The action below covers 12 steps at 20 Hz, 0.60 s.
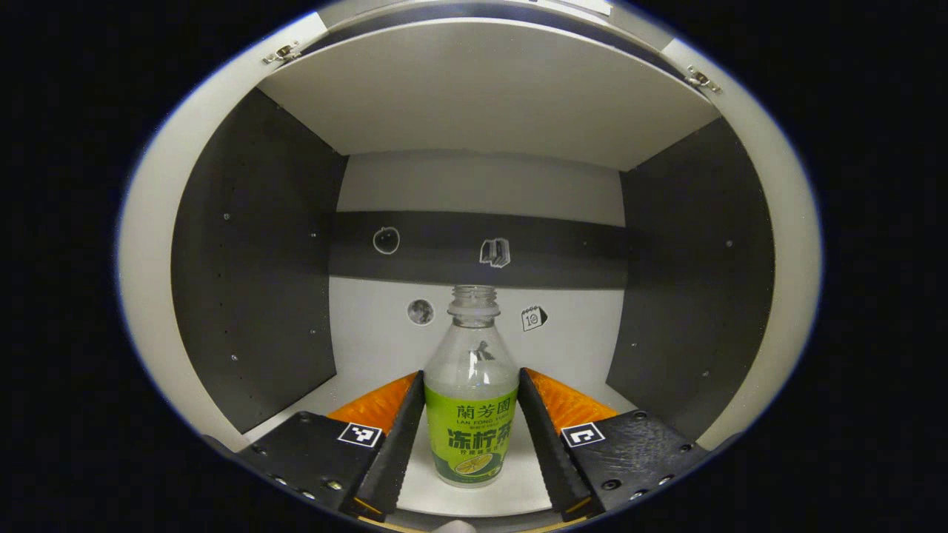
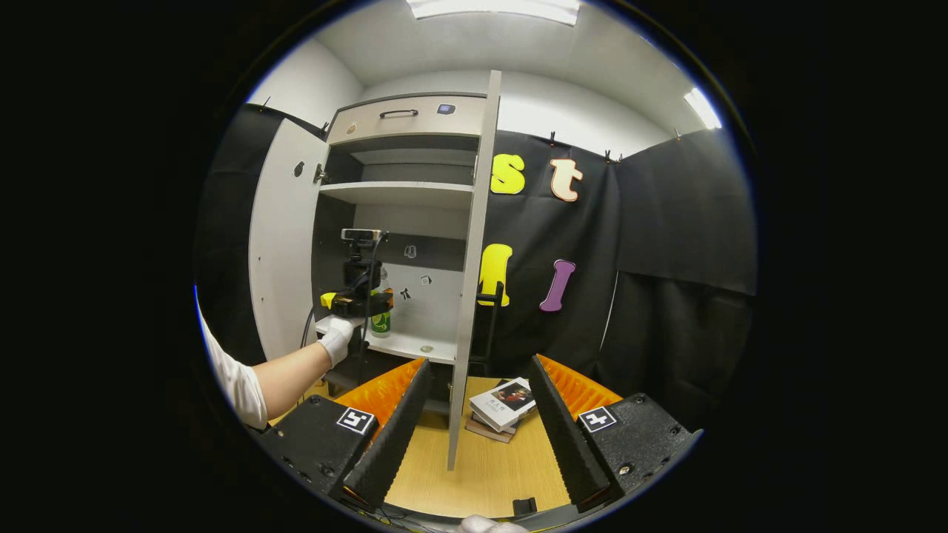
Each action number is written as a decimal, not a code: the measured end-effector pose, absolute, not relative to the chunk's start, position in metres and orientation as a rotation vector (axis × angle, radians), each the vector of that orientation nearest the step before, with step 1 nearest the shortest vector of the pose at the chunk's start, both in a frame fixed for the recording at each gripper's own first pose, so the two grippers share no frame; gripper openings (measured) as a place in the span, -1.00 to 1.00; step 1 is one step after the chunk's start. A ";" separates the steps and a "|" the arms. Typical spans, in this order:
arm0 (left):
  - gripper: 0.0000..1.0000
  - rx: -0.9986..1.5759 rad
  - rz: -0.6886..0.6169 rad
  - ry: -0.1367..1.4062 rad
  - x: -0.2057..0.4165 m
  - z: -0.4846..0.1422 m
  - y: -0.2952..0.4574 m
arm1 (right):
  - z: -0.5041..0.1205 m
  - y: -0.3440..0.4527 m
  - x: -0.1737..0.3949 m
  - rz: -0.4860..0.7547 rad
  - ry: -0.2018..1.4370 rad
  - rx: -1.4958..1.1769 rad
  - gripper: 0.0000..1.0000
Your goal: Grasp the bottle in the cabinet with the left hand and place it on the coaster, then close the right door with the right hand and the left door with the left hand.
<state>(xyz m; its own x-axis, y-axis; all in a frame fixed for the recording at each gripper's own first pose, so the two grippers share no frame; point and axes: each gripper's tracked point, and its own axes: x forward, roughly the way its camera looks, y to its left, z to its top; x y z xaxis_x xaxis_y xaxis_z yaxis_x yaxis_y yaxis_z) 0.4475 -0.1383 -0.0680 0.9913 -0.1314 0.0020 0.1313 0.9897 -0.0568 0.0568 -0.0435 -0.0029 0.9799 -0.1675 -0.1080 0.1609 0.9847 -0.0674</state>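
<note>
The bottle [image 1: 471,392] is clear, has no cap and carries a green label. It stands upright on the white cabinet shelf [image 1: 474,496]. My left gripper [image 1: 472,374] reaches into the cabinet, and its two fingers [image 1: 404,437] press against the bottle's sides at the label. In the right gripper view, a gloved hand holds the left gripper [image 2: 359,300] at the shelf beside the bottle [image 2: 381,322]. The right door [image 2: 474,259] stands open, edge-on, straight ahead. The left door [image 2: 285,244] is swung wide open. My right gripper [image 2: 479,363] hangs open over the wooden table [image 2: 481,466], holding nothing.
Dark side walls [image 1: 252,274] close in on both sides of the bottle, with a shelf board [image 1: 481,89] overhead. A small round thing [image 2: 426,348] lies on the shelf to the bottle's right. A stack of books [image 2: 503,403] rests on the table past the right door.
</note>
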 end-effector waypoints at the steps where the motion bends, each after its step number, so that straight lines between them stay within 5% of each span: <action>1: 0.45 -0.055 -0.148 -0.021 0.432 -0.063 -0.138 | -0.005 -0.042 0.056 -0.164 0.117 -0.060 0.65; 12: 0.52 -0.067 -0.244 -0.084 0.245 -0.106 -0.121 | -0.059 -0.024 0.028 -0.123 0.209 -0.002 0.65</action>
